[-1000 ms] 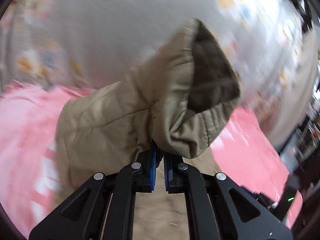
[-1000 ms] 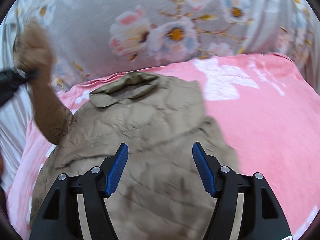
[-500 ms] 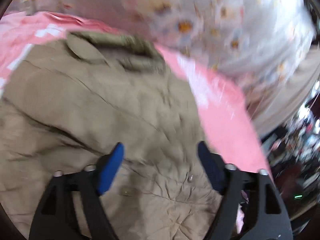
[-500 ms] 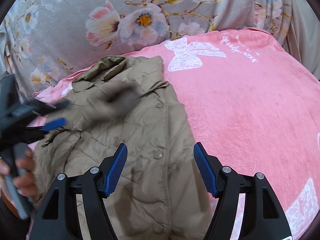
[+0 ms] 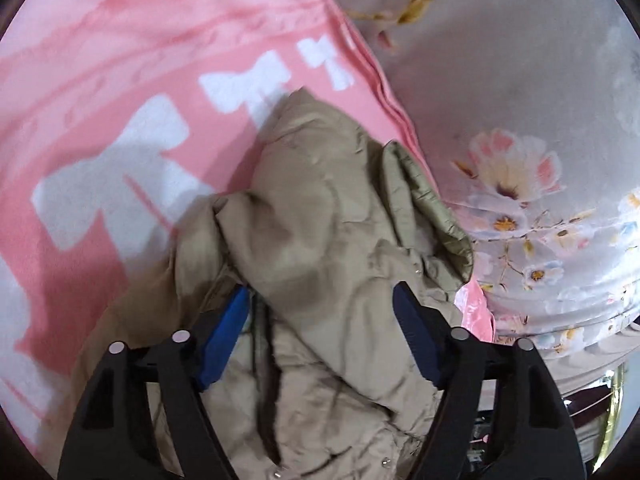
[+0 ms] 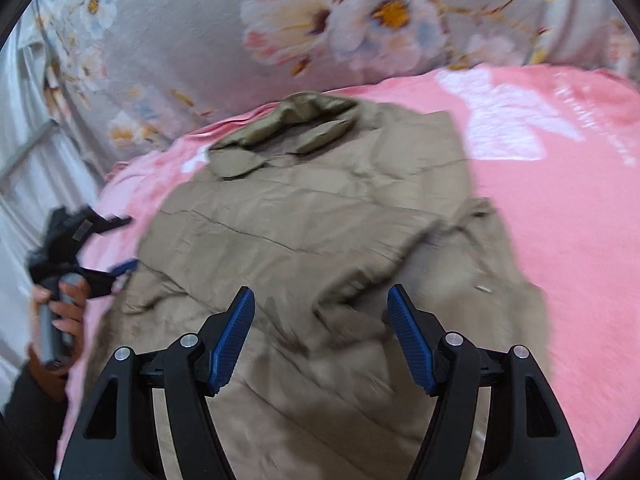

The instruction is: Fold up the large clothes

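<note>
A tan quilted jacket (image 6: 312, 232) lies spread on a pink blanket (image 6: 560, 208), collar (image 6: 288, 128) toward the far side, one sleeve folded across its front. My right gripper (image 6: 320, 312) is open and empty, hovering over the jacket's lower front. My left gripper (image 5: 320, 308) is open, just above a bunched fold of the jacket (image 5: 320, 216) near its collar (image 5: 428, 200). In the right wrist view the left gripper (image 6: 100, 252) sits at the jacket's left edge, held in a hand.
The pink blanket (image 5: 120, 120) with white bow prints covers the bed. A grey floral sheet (image 6: 240, 40) rises behind it and shows in the left wrist view (image 5: 520, 120). Room clutter (image 5: 592, 420) shows past the bed's edge.
My left gripper held the sleeve cuff raised, then opened, let it go onto the jacket, and moved to the jacket's left side. My right gripper stayed open and shifted over the jacket.
</note>
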The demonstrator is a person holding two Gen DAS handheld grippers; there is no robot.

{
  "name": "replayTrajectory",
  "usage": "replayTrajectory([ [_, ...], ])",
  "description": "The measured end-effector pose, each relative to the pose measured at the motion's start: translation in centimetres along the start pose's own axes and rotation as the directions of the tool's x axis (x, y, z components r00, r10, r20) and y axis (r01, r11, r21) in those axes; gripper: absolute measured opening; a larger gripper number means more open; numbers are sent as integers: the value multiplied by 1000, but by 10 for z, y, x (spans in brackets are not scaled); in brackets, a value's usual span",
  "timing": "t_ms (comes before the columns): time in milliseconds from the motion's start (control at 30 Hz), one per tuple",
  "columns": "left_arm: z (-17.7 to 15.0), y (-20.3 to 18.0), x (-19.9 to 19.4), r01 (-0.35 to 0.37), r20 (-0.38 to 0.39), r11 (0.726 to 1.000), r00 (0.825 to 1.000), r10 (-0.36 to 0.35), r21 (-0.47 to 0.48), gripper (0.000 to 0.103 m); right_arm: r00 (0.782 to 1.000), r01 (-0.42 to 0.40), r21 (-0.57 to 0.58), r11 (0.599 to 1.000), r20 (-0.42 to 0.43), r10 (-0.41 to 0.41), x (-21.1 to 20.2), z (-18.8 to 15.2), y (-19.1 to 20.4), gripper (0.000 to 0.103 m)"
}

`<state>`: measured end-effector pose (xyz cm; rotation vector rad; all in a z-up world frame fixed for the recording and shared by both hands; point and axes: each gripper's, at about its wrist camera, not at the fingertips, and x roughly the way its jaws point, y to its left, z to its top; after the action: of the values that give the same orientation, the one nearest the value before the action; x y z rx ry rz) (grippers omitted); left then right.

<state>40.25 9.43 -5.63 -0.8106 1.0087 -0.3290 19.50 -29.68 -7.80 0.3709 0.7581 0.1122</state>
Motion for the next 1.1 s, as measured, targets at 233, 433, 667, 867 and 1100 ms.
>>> replayTrajectory([
  [233,-1,7,21,-65,-25,997,998,66,28,36,983,-118,-75,990,-149,106,27,7,1,18],
  [433,-7,3,25,-132,10,986,991,132,106,29,993,-54,-100,993,-113,42,-18,4,-20,1],
  [667,-38,-38,32,-408,154,834,913,378,371,31,921,348,-266,899,-81,-381,-9,-9,3,0],
  [867,-51,-55,16,-585,279,679,810,516,443,31,908,419,-69,905,11,-419,-43,-7,-10,0],
  [1100,-62,-113,-30,-558,397,681,826,400,474,36,976,216,-64,974,-18,-217,-35,7,35,0],
])
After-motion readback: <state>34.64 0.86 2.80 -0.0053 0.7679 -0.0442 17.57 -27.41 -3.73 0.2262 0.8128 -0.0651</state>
